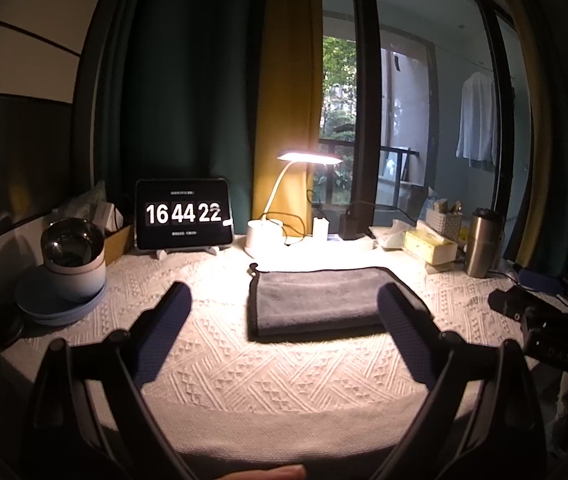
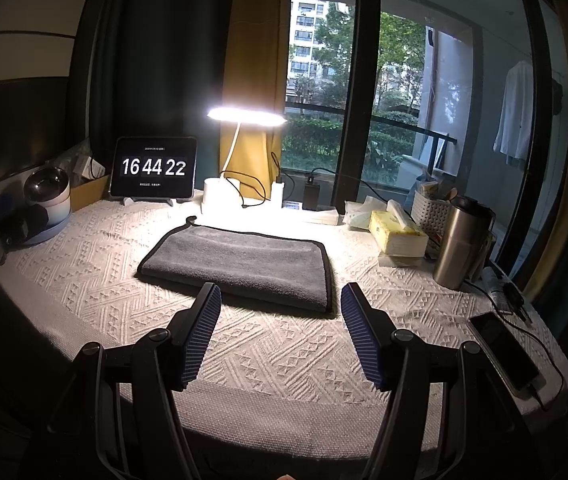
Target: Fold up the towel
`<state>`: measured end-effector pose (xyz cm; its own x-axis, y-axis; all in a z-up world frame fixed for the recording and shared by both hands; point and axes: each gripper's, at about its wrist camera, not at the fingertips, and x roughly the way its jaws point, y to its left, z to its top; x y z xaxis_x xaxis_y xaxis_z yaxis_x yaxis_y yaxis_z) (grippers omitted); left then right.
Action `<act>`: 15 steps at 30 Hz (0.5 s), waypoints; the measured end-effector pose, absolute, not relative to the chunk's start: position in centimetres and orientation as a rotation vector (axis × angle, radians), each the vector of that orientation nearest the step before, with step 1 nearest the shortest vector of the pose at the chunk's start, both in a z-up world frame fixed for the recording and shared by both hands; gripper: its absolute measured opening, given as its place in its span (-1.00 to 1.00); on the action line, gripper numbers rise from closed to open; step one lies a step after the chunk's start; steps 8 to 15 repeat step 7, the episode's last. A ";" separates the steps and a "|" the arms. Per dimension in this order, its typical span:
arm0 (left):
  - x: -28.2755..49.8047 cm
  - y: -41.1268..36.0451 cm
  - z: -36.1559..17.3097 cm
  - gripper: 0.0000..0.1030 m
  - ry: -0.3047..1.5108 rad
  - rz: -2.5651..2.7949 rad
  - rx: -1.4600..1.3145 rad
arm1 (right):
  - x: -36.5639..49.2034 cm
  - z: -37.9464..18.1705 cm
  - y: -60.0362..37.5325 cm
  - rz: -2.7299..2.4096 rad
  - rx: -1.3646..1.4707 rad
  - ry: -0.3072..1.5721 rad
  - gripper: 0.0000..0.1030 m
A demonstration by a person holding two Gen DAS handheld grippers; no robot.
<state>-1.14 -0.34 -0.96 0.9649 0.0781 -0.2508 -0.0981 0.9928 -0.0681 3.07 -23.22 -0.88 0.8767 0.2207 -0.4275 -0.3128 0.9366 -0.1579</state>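
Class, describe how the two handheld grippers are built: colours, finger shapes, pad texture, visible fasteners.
Left gripper: black linkage arms with round pivot bolts, long fingers padded in dark blue dimpled material. Right gripper: same black frame, flat fingers faced with blue ribbed pads.

From my feed the towel (image 2: 240, 266) lies mid-table (image 2: 84, 264), the lamp (image 2: 220, 194) behind it at the back edge, the tablet clock (image 2: 153, 168) toward the back left corner, the tissue box (image 2: 398, 234) and flask (image 2: 460, 242) toward the right edge.
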 end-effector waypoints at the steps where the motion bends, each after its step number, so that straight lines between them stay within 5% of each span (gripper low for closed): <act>1: -1.1 -0.4 -1.0 0.85 0.256 0.090 -0.080 | 3.1 -0.9 -23.2 0.281 -0.226 0.418 0.28; 15: -0.7 -0.3 -1.2 0.85 0.282 0.118 -0.081 | 3.3 -0.8 -23.0 0.279 -0.224 0.420 0.28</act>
